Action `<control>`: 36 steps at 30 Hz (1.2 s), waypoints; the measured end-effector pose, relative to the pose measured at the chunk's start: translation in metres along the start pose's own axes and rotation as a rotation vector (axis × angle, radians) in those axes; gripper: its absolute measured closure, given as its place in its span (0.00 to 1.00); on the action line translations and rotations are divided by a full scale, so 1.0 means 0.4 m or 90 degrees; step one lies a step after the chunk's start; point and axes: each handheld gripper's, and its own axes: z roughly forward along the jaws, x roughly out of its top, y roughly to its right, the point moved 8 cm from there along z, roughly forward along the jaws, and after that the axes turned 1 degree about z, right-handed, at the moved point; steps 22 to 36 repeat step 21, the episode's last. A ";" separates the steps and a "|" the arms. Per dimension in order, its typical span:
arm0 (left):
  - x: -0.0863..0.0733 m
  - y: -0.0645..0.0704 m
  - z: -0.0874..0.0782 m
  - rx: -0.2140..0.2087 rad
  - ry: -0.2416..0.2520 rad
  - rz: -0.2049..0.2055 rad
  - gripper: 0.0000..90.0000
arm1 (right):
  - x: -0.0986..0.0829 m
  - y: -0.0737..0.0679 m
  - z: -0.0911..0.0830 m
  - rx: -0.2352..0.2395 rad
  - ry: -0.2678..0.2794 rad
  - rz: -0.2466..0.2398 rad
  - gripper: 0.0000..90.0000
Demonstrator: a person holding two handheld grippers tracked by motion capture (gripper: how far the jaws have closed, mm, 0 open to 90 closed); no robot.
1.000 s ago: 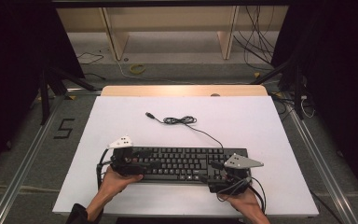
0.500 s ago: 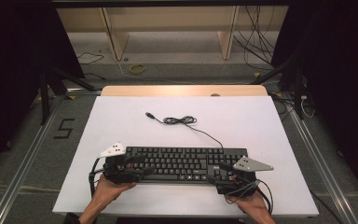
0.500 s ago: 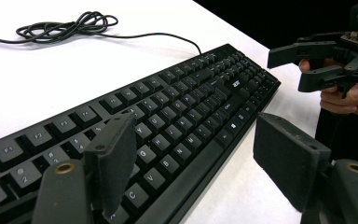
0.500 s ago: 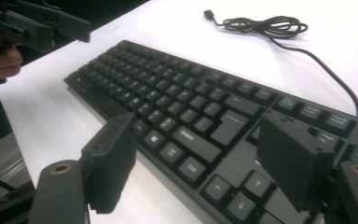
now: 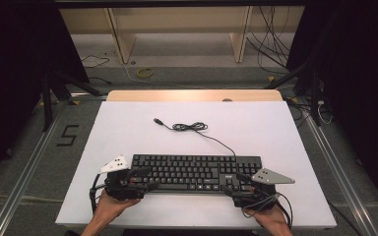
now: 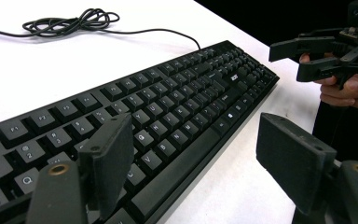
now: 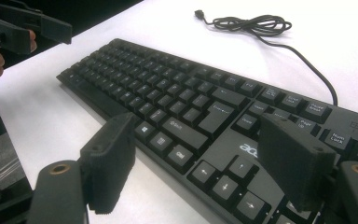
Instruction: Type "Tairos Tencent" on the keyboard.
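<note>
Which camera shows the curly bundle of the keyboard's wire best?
The high view: it shows the whole wire, from its plug through the coiled bundle to the keyboard. The right gripper view shows the plug and bundle too, but at a slant. The left gripper view shows the bundle at its top edge, with the plug cut off.

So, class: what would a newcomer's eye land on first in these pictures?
The black keyboard lying across the near part of the white table. Its coiled cable trails toward the far side. The left gripper and right gripper sit at its two ends, fingers open.
</note>
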 end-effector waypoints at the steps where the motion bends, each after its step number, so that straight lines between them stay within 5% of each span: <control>1: 0.000 0.000 0.000 0.000 0.001 0.000 0.30 | 0.000 0.000 -0.001 0.000 0.001 -0.001 0.32; 36: 0.000 -0.005 0.001 0.004 -0.001 -0.002 0.30 | -0.002 -0.002 0.002 -0.001 -0.001 -0.005 0.32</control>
